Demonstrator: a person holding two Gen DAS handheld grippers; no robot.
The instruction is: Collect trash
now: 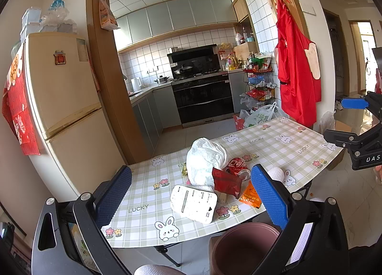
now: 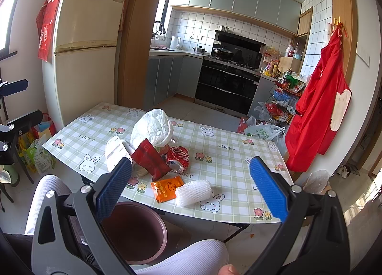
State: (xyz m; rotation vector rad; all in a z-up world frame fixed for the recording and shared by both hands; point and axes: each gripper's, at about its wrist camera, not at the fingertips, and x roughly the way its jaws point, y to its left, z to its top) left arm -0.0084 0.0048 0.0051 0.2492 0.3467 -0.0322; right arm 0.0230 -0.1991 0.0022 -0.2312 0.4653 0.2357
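Trash lies heaped mid-tabletop [image 2: 229, 153]: a white plastic bag [image 2: 152, 127], white flat carton [image 1: 193, 202], red packet [image 2: 150, 159], crushed red can [image 2: 177, 154], orange sachet [image 2: 167, 187] and white foam net sleeve [image 2: 193, 192], with the brown bin [image 2: 136, 234] on the floor below the near edge. Both the left gripper [image 1: 191, 203] and right gripper [image 2: 191, 186] hover spread wide and empty; best practice, in my judgement, is to take the near-edge sleeve or sachet first, pinch it squarely and release directly over the bin. Tabletop carries a checked rabbit-print cloth in a dining nook between a fridge [image 1: 64, 88] and a hanging red apron [image 2: 317, 117], with the kitchen beyond.
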